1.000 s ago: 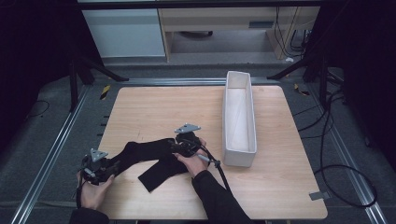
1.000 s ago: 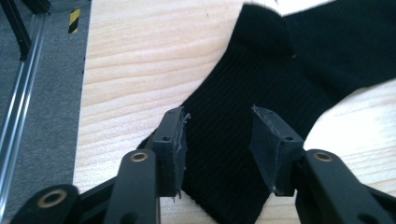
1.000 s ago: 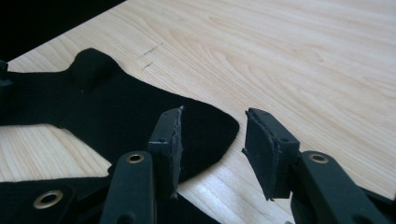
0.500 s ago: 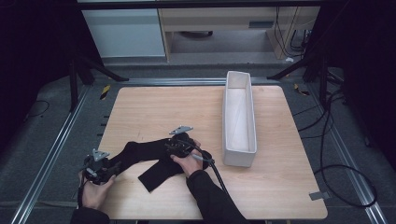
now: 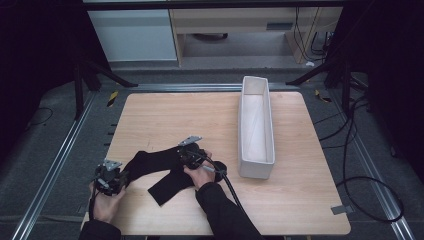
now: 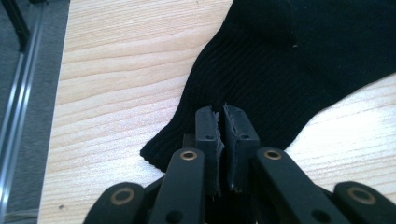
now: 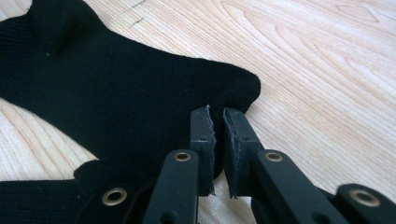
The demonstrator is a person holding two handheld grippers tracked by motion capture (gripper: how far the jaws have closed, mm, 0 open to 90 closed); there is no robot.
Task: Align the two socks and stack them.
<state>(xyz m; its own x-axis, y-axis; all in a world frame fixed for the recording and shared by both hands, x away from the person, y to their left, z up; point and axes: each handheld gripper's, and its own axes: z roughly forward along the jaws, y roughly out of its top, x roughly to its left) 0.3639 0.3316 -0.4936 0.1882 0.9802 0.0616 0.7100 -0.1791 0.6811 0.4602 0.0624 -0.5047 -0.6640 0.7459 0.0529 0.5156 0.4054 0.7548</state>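
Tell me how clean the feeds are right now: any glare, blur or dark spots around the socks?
High view: table evenly lit, surroundings nearly black, the black socks read as a flat silhouette. Left gripper view: sharp knit ribbing on the sock, no glare. Right gripper view: crisp wood grain, soft sheen on the boards, sock detail faint.

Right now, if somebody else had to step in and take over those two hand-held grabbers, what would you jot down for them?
Left gripper: its fingers have just closed on one end of the black sock near the table's front left.
Right gripper: its fingers have just closed too, pinching the sock's other end.
A second black sock lies partly under the first.
The white bin stands at the right, with no sock in it.
Done: both ends gripped.
Left: probably lift it and put both socks away.
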